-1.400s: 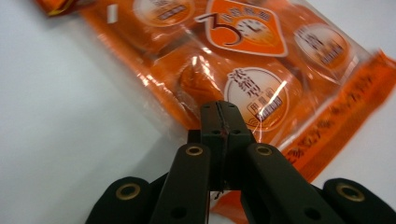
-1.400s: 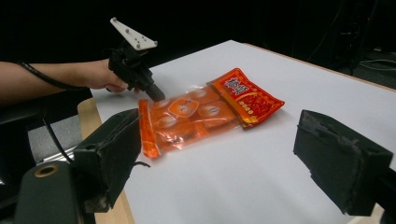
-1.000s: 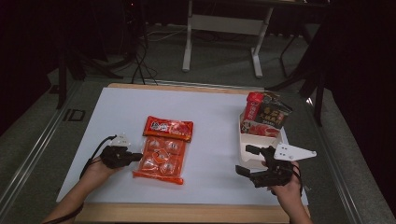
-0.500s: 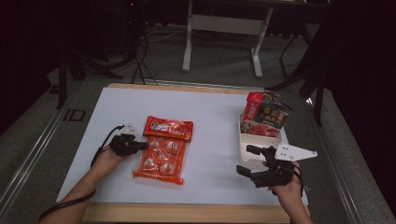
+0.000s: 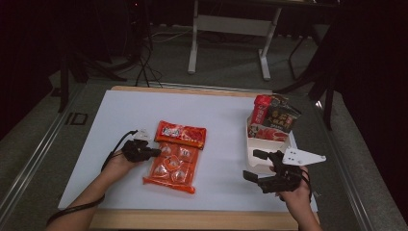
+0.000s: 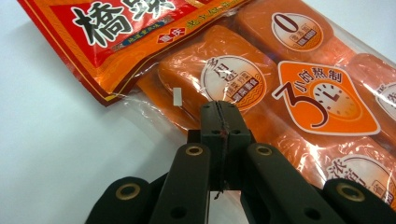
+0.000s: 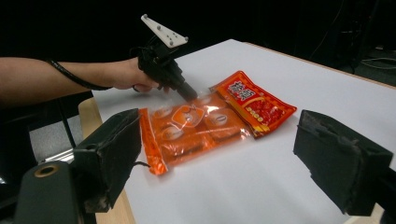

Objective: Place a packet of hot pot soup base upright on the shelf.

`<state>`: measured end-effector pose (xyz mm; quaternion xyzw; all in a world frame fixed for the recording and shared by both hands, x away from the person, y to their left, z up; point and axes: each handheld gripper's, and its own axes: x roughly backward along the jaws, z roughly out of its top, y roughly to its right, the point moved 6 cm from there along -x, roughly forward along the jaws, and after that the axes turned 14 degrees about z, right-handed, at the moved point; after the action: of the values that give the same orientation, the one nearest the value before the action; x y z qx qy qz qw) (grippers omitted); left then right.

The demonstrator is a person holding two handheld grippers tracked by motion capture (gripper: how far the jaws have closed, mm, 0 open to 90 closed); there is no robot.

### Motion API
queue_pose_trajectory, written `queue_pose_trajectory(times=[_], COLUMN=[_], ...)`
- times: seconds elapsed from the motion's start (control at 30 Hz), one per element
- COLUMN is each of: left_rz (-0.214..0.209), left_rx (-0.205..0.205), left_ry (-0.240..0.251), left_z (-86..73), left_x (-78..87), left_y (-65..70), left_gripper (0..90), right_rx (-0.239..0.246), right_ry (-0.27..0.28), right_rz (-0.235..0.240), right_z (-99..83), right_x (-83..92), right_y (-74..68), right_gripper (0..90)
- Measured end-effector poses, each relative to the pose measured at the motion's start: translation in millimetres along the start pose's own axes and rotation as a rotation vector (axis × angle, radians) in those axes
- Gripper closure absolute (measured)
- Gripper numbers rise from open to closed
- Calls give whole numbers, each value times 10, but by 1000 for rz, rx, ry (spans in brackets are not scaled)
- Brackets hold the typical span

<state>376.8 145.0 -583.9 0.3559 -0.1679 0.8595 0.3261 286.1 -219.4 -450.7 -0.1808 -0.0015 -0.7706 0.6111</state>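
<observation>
An orange clear bag of several round sachets [image 5: 174, 166] lies flat on the white table [image 5: 96, 125], with a red printed part [image 5: 182, 133] at its far end. My left gripper [image 5: 155, 152] is shut, and its tip rests on the bag's left edge. In the left gripper view the shut jaws [image 6: 221, 114] sit over the bag's clear plastic [image 6: 303, 84], with nothing seen between the pads. My right gripper [image 5: 252, 165] hovers open at the near right, apart from the bag. In the right gripper view its jaws [image 7: 219, 158] frame the bag [image 7: 191, 128] and the left gripper [image 7: 187, 93] beyond.
A white box [image 5: 257, 156] stands at the right just beyond my right gripper, with a red pack [image 5: 260, 109] and a dark pack [image 5: 281, 118] upright in it. The wooden table edge [image 5: 192, 219] runs along the front. A metal stand [image 5: 231, 29] stands behind the table.
My left gripper has moved right and away from the person, from beside the bag onto its left edge. The right gripper has stayed where it was.
</observation>
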Motion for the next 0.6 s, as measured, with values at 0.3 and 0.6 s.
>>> queue_pose_trajectory(times=[0.3, 0.6], left_rz=[-42, -66], left_rx=[-34, -65], left_ry=[-3, 7], left_z=[143, 208], left_x=[-110, -147], left_y=[208, 330], left_gripper=[900, 900], right_rx=[1, 0], right_ry=[-3, -1], right_rz=[5, 1], right_z=[-7, -10], right_x=[0, 14], right_y=[-4, -4], right_gripper=[148, 148])
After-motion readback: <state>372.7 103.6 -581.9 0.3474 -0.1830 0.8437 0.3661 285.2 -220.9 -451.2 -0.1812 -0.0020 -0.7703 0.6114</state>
